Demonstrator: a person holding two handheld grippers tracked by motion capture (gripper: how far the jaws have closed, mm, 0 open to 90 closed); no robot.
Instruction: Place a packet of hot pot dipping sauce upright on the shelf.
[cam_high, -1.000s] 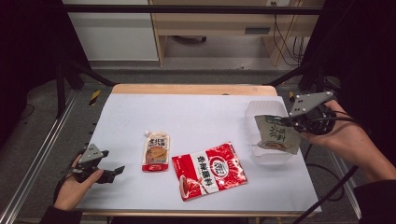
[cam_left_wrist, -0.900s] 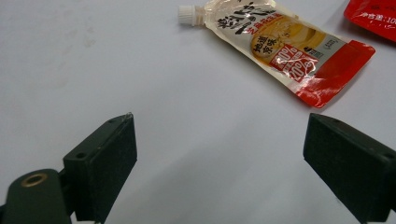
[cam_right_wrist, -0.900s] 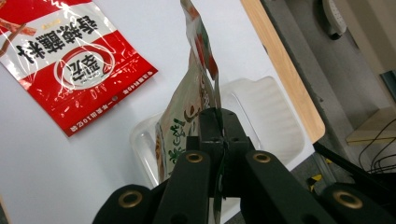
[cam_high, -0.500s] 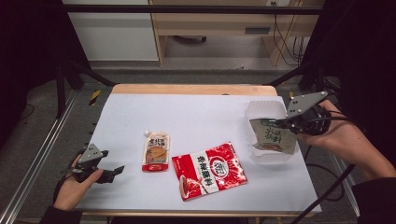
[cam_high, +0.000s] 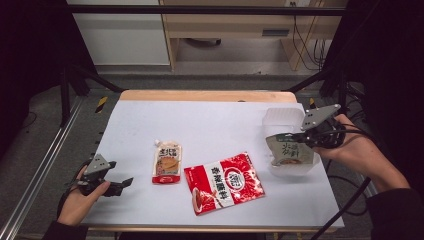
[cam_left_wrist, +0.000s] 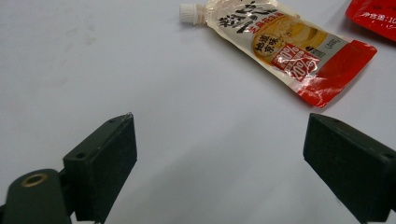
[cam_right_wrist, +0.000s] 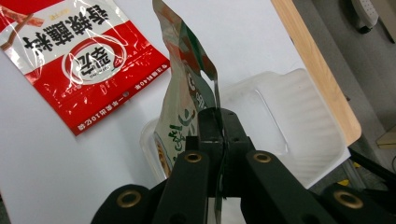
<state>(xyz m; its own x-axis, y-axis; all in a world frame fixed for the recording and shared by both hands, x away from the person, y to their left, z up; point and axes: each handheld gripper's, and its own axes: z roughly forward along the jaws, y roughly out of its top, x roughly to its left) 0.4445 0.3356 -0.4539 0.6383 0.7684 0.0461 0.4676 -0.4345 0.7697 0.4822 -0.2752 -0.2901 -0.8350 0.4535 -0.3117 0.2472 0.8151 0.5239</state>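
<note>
— Lowered since the earlier frame: right gripper (cam_high: 296, 138), clamped flat on the top edge of the green pouch (cam_high: 290, 151), now hanging down into the clear tray (cam_high: 280, 118) rather than above it. Left gripper (cam_high: 116, 186) unmoved.

— Left jaws?

— Standing wide apart, nothing between, resting well left of the tray, near the spouted sauce pouch (cam_left_wrist: 275, 42).

— Handling of the green pouch?

— Looks light, thin and floppy; film bends and curls above the pinch in the right gripper view (cam_right_wrist: 187, 88). Likely slick foil. Best held at the flat sealed edge, as now; belly probably slides.

— Others?

— Red packet (cam_high: 224, 182) lying flat, left of the tray, between it and the spouted pouch.
</note>
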